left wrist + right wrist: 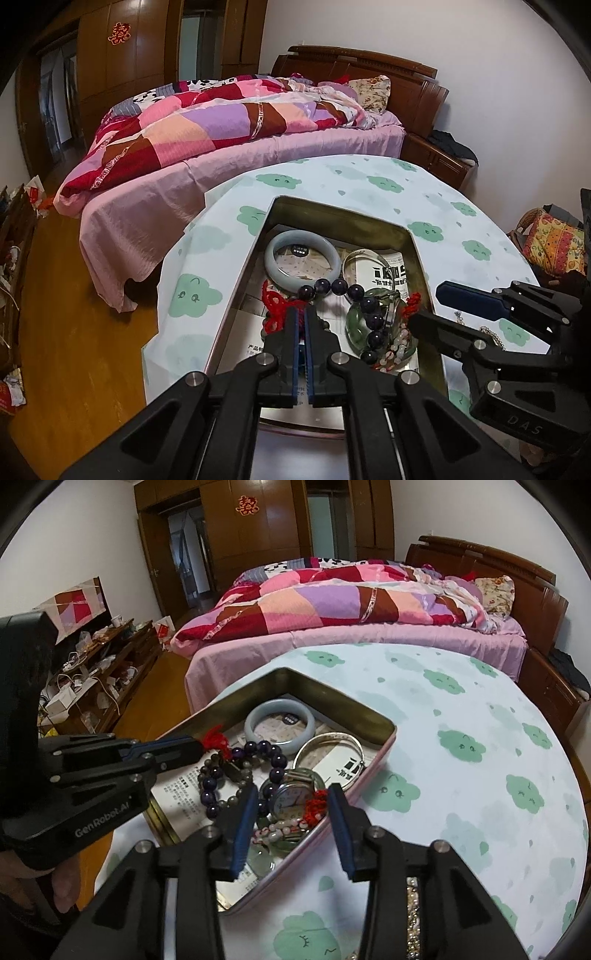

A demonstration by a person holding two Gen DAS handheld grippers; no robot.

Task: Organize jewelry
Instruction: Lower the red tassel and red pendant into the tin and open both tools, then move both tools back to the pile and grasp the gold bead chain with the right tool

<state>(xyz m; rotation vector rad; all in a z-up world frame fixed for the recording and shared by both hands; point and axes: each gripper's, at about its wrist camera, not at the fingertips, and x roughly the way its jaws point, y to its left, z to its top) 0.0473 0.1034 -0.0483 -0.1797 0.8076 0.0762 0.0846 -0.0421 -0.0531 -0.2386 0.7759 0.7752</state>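
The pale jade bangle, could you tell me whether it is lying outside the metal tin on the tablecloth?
No, the pale jade bangle lies inside the metal tin, near its far corner.

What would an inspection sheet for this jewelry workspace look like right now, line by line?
Surface: round table under a pale cloth with green cloud prints.
Job's things: open metal tin holding a pale jade bangle, silver bangle, dark purple bead bracelet, watch and red knotted cord.
Clutter: a beaded chain lies on the cloth outside the tin.
Grippers: left gripper shut on the red knotted cord; right gripper open above the watch.
Cables: nothing seen on the table.
Surroundings: bed with patchwork quilt, wooden wardrobe, cluttered low shelf.
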